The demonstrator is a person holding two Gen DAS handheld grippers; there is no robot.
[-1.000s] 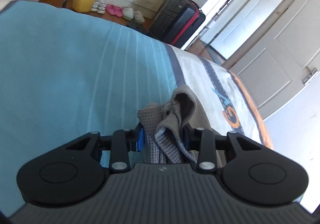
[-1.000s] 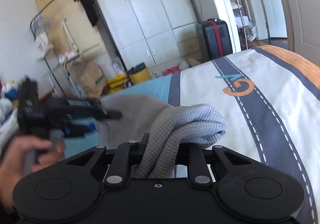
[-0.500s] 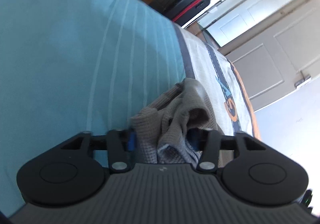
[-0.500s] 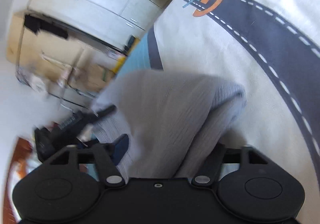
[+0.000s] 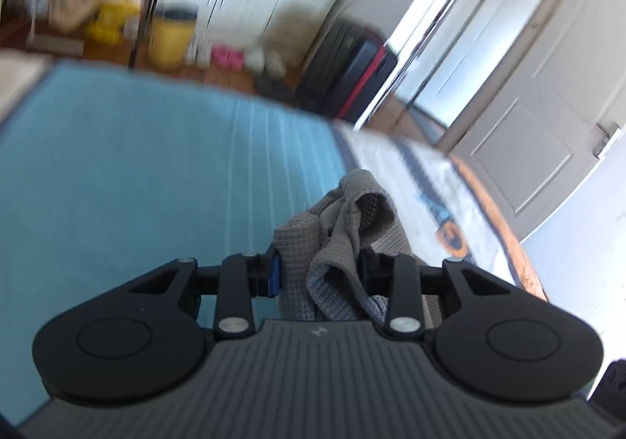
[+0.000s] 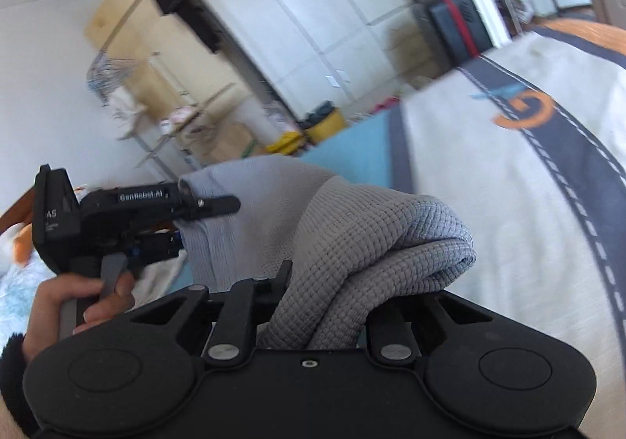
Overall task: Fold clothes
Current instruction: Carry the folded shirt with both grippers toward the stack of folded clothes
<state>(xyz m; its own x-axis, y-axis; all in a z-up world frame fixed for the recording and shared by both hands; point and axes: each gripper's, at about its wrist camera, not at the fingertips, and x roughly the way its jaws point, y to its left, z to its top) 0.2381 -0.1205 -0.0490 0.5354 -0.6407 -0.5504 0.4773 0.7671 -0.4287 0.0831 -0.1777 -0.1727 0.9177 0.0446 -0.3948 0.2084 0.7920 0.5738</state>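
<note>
While both claws grip bunched folds of the grey waffle-knit garment [image 6: 352, 235], the cloth hangs between them above the bed with the blue, white and orange printed cover [image 6: 489, 204], lifted higher off it than half a second ago, when the right view looked steeply down on the fabric. The left claw [image 5: 319, 270] is closing on a thick wad of the knit wedged between its blue pads; the right claw [image 6: 324, 302] is also tightening, clenched on a rolled double layer that bulges to its right. From the right view, the left claw [image 6: 203, 204] sits far left, held by the person's hand [image 6: 78, 302], pinching the garment's far edge, so the fabric spans the gap. I judge this raising and levelling as the set-up for shaking the piece out or laying it flat, so folding proper has hardly begun. As for containers, a yellow bin with a dark liner [image 5: 172, 40] stands on the floor beyond the bed; its contents cannot be made out through the blur
</note>
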